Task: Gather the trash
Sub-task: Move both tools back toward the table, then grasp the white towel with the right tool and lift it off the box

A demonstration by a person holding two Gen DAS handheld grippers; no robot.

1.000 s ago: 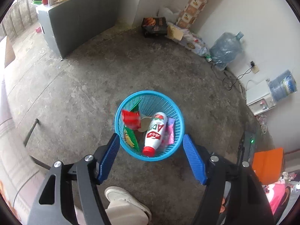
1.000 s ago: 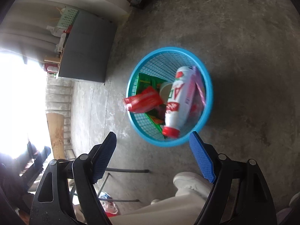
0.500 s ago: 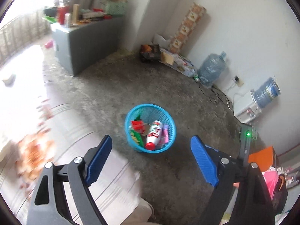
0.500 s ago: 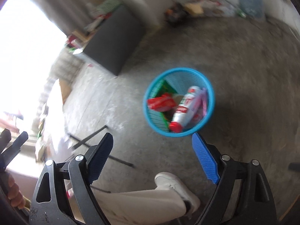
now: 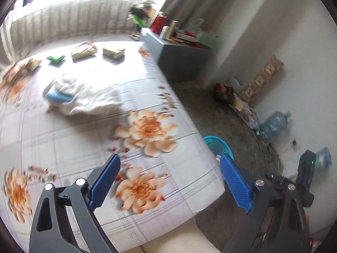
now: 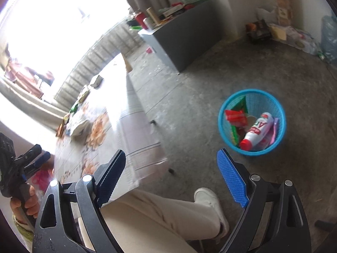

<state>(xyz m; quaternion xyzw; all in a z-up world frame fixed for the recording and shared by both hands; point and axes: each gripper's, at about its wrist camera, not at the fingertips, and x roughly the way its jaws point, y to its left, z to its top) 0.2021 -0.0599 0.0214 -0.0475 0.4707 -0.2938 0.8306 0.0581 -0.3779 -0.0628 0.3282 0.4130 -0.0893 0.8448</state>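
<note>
Fingers (image 5: 105, 184) blurred, basket (image 5: 220, 146) half hidden behind table (image 5: 179, 185)

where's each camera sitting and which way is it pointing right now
left wrist: on the left claw, angled down over the floral table with its wrappers; a pale trouser leg shows.
right wrist: on the right claw, angled down at the floor and blue basket; the leg, a white shoe and the left hand show.
shared: table, basket, grey cabinet.

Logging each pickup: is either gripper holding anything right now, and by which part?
Nothing is held. The left gripper and the right gripper both stand open and empty, jaws having just been opening.
</note>
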